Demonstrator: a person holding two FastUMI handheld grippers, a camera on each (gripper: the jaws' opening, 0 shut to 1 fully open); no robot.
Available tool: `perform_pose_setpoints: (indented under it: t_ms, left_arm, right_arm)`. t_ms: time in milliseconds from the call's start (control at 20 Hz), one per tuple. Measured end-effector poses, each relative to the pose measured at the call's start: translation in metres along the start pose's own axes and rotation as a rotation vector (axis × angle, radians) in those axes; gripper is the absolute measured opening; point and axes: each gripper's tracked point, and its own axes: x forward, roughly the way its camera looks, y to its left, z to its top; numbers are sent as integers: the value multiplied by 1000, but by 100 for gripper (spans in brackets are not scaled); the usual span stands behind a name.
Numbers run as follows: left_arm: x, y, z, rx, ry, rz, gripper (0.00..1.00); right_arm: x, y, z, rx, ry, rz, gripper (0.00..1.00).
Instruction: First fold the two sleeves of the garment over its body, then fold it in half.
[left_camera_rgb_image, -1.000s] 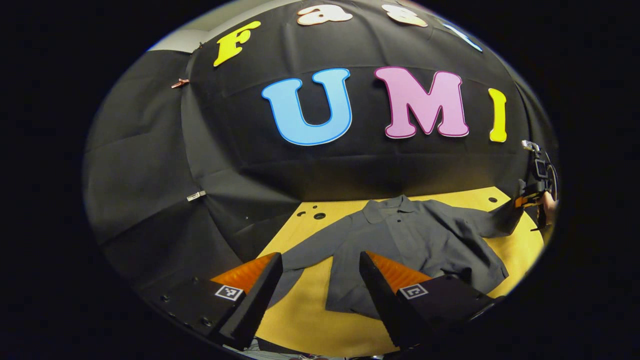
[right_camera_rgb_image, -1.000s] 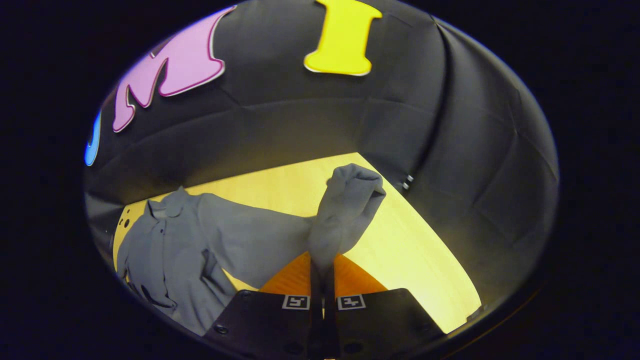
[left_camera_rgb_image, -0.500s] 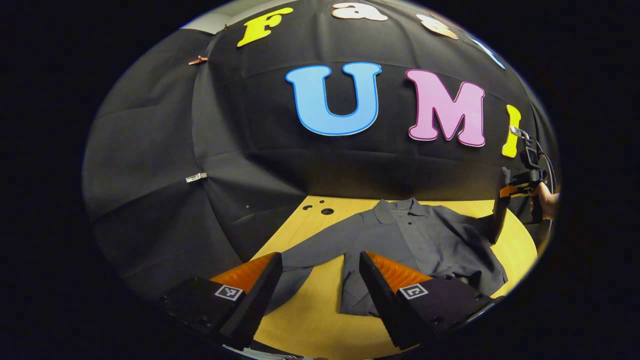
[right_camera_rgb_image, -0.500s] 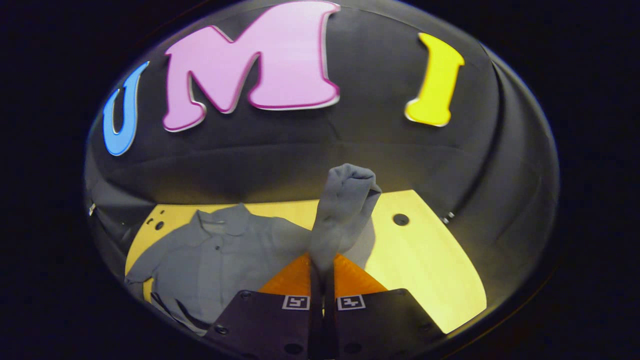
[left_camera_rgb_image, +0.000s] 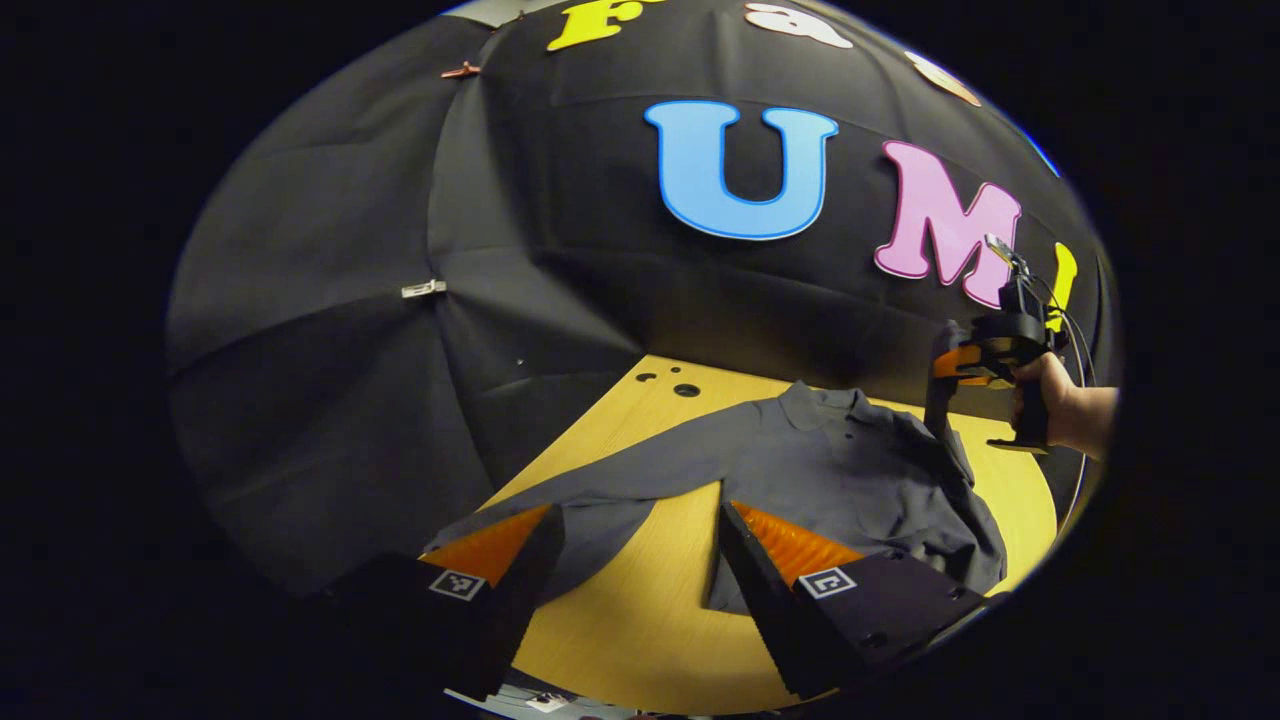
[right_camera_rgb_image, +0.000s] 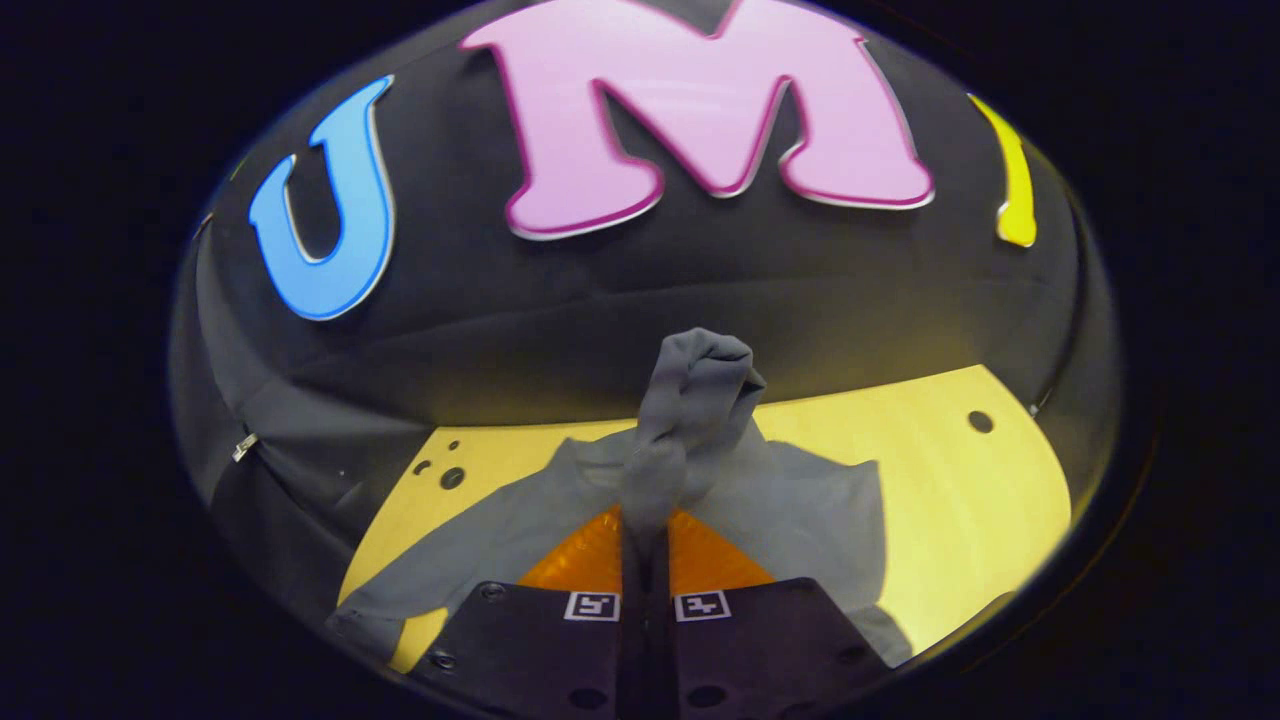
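Note:
A grey collared shirt (left_camera_rgb_image: 820, 470) lies flat on the yellow table (left_camera_rgb_image: 640, 620), collar toward the far wall. Its left sleeve (left_camera_rgb_image: 590, 490) stretches out toward my left gripper (left_camera_rgb_image: 640, 545), which hovers open above the cuff and the table with nothing between its fingers. My right gripper (right_camera_rgb_image: 645, 530) is shut on the other sleeve's cuff (right_camera_rgb_image: 695, 400), which bunches up above the fingers. In the left gripper view that right gripper (left_camera_rgb_image: 950, 365) is held by a hand (left_camera_rgb_image: 1045, 395) above the shirt's right shoulder, with the sleeve (left_camera_rgb_image: 940, 420) hanging down from it.
The black cloth wall (left_camera_rgb_image: 420, 330) closes in the table at the back and left. Small round holes (left_camera_rgb_image: 686, 389) mark the table's far left corner, and another hole (right_camera_rgb_image: 980, 421) sits at its far right. Bare table (right_camera_rgb_image: 980, 510) lies right of the shirt.
The right gripper has carried the lifted sleeve inward, from the table's right side to above the shirt's body. My left gripper has swung left and stays open near the left sleeve.

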Motion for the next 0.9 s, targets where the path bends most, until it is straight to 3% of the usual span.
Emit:
perform_pose_setpoints:
  t_ms: [200,550,650,750,900]
  left_arm:
    - [-4,33,-16,-35,6,54,97]
    - [-16,69,-66,-115,88,120,96]
    - [-18,74,-78,-128,114,132,92]
    - [-16,73,-83,-133,123,133,96]
    - [-10,75,-79,-123,121,132,96]
  right_arm:
    - [26,77,-51,-39,75,96,5]
    - [58,126,-110,-213,156,91,8]
    - [64,139,-122,-260,166,115,13]
    - [66,152,-134,-285,184,147,21]
    - [62,154,-145,-338,195,159,40]
